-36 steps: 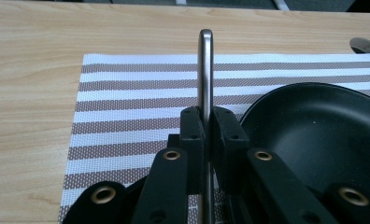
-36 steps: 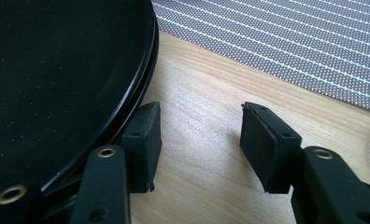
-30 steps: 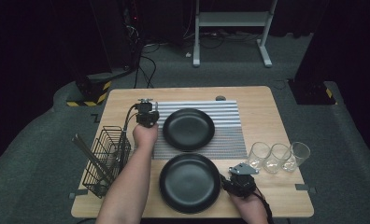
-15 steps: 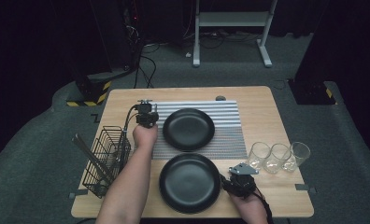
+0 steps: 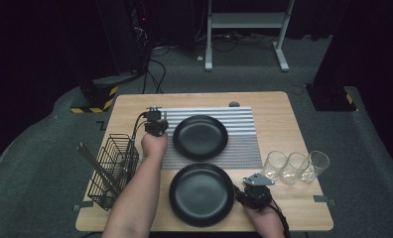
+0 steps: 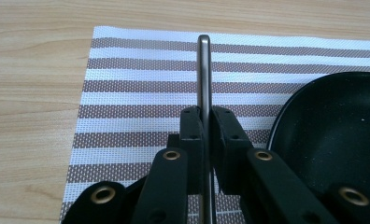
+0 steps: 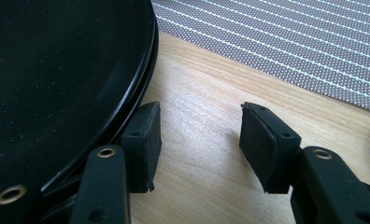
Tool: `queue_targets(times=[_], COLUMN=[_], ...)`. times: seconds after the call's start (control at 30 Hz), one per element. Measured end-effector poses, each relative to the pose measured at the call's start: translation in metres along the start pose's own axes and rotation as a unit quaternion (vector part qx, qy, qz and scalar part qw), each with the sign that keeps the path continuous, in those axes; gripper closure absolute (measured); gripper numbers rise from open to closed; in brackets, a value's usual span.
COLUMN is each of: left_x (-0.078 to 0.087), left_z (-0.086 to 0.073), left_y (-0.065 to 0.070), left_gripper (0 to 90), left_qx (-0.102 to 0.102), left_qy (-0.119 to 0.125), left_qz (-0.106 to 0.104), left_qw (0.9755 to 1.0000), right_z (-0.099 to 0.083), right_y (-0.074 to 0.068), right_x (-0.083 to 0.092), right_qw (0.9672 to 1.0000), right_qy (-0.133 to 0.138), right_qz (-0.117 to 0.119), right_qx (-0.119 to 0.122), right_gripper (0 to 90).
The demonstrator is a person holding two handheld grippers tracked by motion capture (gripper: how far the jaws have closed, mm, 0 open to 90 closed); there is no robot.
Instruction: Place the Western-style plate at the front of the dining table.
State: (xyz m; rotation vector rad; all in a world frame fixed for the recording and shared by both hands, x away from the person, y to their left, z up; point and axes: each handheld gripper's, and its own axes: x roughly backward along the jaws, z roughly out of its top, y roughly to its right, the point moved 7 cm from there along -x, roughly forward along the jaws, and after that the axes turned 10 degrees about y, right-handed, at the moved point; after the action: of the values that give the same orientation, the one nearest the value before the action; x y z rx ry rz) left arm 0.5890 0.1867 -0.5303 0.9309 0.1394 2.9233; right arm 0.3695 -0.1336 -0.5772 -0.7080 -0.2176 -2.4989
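Over the table (image 5: 279,111) from the high view, the left tongs (image 5: 156,128) hover at the striped placemat (image 5: 241,136) beside the far black plate (image 5: 200,137). Left gripper view: they pinch a thin metal utensil handle (image 6: 204,74) above the mat. Right gripper view: the right tongs (image 7: 199,140) stand spread, empty, beside the near plate (image 7: 57,79).

A dark lab: wooden table (image 5: 279,111) on grey carpet (image 5: 45,158), equipment stand (image 5: 244,29) behind.

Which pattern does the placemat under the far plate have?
The placemat has woven white and brownish-grey stripes, best seen in the left gripper view.
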Motion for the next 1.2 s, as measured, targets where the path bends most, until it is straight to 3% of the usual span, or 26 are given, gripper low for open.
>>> queue_targets(times=[0.3,0.93,1.2], left_x=[-0.001,-0.012,-0.002], left_z=[-0.002,-0.009,0.0], left_y=[-0.002,-0.004,0.0], left_gripper=[83.0,82.2,71.8], left_qx=[-0.01,-0.004,-0.012], left_qy=[-0.01,-0.029,-0.007], left_qz=[0.002,-0.002,-0.002], left_qw=[0.9999,0.9996,0.9999], right_z=[0.0,0.0,0.0], right_y=[0.0,0.0,0.0], right_x=[0.0,0.0,0.0], right_qw=[1.0,1.0,1.0], right_qy=[0.0,0.0,0.0], right_qz=[-0.001,-0.002,-0.002], right_qx=[0.0,0.0,0.0], right_gripper=[48.1,48.0,47.9])
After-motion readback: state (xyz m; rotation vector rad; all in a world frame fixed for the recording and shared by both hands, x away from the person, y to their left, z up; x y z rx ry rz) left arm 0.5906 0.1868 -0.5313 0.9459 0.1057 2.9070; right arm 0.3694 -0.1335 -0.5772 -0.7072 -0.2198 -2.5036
